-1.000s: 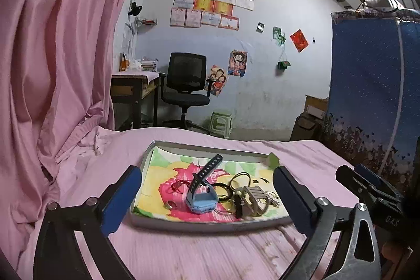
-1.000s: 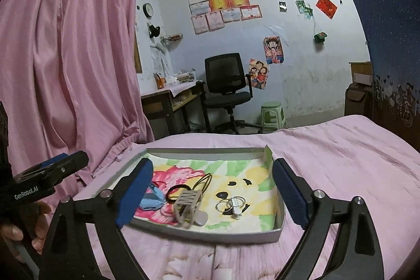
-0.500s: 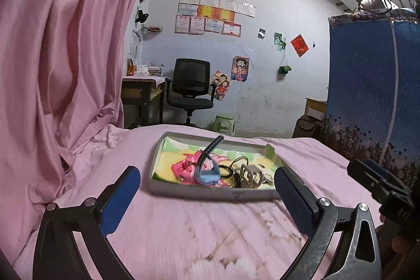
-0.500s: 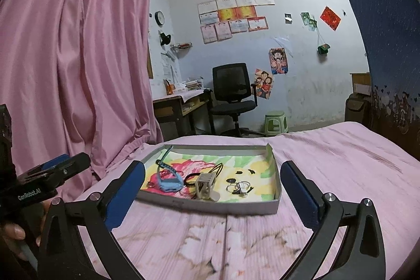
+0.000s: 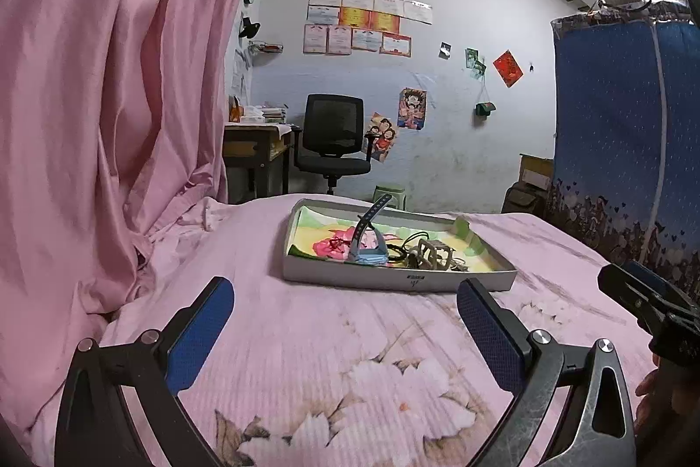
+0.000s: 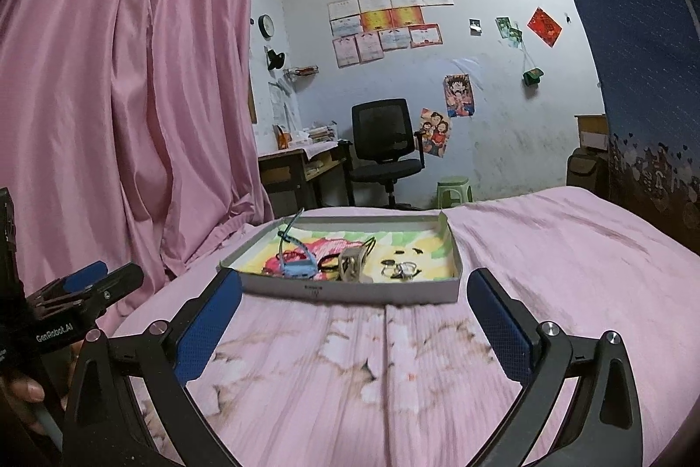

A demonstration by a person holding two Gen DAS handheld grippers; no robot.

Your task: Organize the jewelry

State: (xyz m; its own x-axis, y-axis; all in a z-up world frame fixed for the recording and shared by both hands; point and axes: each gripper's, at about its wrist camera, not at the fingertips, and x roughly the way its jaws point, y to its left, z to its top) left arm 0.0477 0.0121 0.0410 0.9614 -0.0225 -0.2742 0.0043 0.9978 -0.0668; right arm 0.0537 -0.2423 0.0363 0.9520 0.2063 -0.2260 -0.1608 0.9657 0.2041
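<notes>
A shallow grey tray [image 5: 393,279] with a colourful lining sits on the pink bed; it also shows in the right wrist view [image 6: 350,287]. In it lie a blue watch [image 5: 367,244] with its strap standing up, black hair ties [image 5: 398,248], a beige claw clip [image 5: 431,252] and small rings [image 6: 400,269]. The watch [image 6: 297,263] and clip [image 6: 352,261] show in the right wrist view too. My left gripper [image 5: 345,311] is open and empty, well short of the tray. My right gripper [image 6: 354,307] is open and empty, just before the tray's near wall.
A pink curtain [image 5: 109,117] hangs along the left. A blue wardrobe [image 5: 625,143] stands at the right. A black office chair [image 5: 332,143], a desk [image 5: 253,147] and a green stool [image 6: 453,191] stand beyond the bed. The pink floral bedsheet [image 5: 350,357] lies under both grippers.
Both grippers have pulled back from the tray and risen; the tray now looks smaller and farther. Jaws stayed open. The jewelry in the tray has not moved.
</notes>
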